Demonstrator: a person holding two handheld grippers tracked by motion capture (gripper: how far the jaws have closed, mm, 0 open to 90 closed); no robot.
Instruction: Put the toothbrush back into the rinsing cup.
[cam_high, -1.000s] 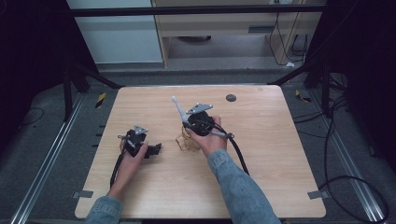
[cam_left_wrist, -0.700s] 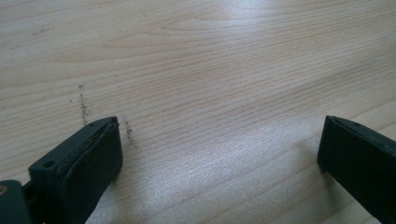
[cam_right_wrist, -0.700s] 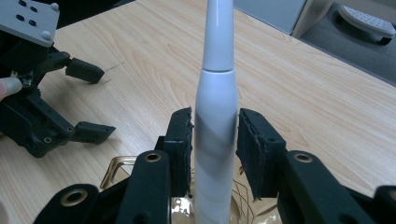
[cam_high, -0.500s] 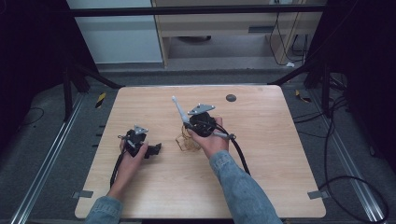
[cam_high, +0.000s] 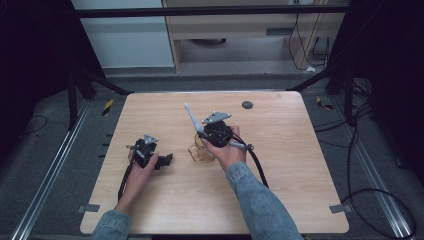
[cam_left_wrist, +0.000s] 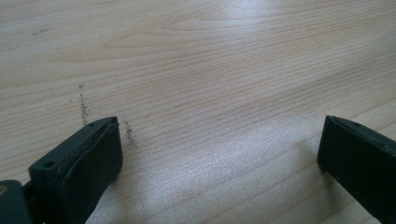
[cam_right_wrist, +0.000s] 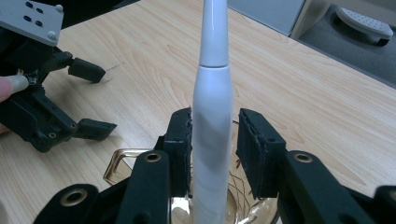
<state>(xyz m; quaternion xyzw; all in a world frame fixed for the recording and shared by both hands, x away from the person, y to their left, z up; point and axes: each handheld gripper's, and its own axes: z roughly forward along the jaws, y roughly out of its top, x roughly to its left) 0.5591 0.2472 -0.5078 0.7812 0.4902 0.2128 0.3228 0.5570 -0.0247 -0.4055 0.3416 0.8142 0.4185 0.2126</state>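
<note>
Toothbrush handle (cam_right_wrist: 212, 121), white and slim, stands between the right gripper (cam_right_wrist: 215, 140) fingers, which are narrowed around it though one pad seems just apart, above a clear amber glass dish (cam_high: 197, 150). Farther off, the left gripper (cam_high: 167, 160) rests wide on the worktop (cam_high: 300, 165). Likely next: lowering or lifting it, needing a firm, upright hold.

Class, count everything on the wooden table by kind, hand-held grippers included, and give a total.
Grippers: 2 (left gripper, right gripper)
White electric toothbrush: 1
Clear amber glass dish: 1
Dark round disc: 1
Total: 5
</note>
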